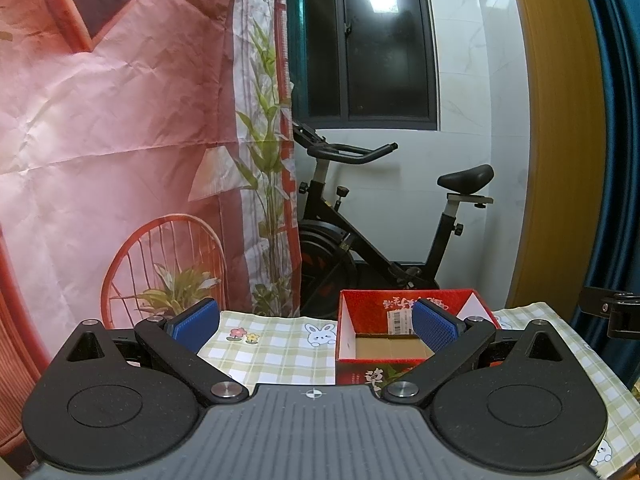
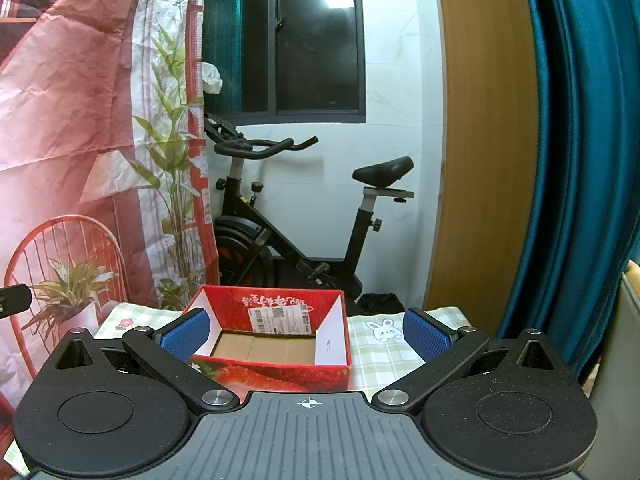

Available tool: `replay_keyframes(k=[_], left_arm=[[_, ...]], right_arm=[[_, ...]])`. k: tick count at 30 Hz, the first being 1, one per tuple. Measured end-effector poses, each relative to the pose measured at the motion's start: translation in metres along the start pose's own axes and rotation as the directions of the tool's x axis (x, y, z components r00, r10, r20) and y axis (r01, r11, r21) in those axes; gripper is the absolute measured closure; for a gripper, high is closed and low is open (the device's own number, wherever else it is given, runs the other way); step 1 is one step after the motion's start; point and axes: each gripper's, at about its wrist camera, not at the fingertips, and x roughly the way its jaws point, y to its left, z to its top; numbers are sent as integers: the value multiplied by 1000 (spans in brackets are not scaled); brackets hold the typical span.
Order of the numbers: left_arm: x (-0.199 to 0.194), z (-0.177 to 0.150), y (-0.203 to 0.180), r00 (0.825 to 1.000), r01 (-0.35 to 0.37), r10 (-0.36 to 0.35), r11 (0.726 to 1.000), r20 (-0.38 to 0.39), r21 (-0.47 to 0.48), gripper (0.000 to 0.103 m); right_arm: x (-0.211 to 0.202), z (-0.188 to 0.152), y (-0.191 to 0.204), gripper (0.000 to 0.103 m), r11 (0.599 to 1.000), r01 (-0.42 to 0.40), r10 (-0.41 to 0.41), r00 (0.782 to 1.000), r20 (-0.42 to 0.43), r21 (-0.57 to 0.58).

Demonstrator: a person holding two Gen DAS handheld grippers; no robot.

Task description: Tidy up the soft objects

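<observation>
I hold 2 grippers level over the table, both aimed at the red strawberry box [image 2: 272, 336]. My right gripper [image 2: 306, 334] has its blue pads [image 2: 186, 334] spread wide and grips nothing; the box sits straight ahead of it, its near wall just past the left pad. My left gripper [image 1: 316, 326] is equally wide open and empty, and from there the same red strawberry box [image 1: 416, 332] lies ahead and to the right, with the right pad [image 1: 436, 326] overlapping its opening.

The box is open on top and I see only bare cardboard floor and a shipping label on its far inner wall. It rests on a green checked tablecloth [image 2: 380, 356] printed with rabbits and flowers.

No soft object shows in either view, so I cannot say where they lie; I judge they are below or behind my cameras. I expect such things to be light and limp, yielding under the pads, so I would pinch a bunched fold near the middle rather than an edge.

Beyond the table stands an exercise bike [image 2: 304, 216].
</observation>
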Motion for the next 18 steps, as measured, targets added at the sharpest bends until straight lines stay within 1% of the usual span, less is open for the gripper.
replay_keyframes(k=[18], left_arm=[[0, -2, -1, 1000, 2, -2, 1000, -1, -1, 0]], right_arm=[[0, 0, -1, 0, 1000, 0, 0, 1000, 1, 0]])
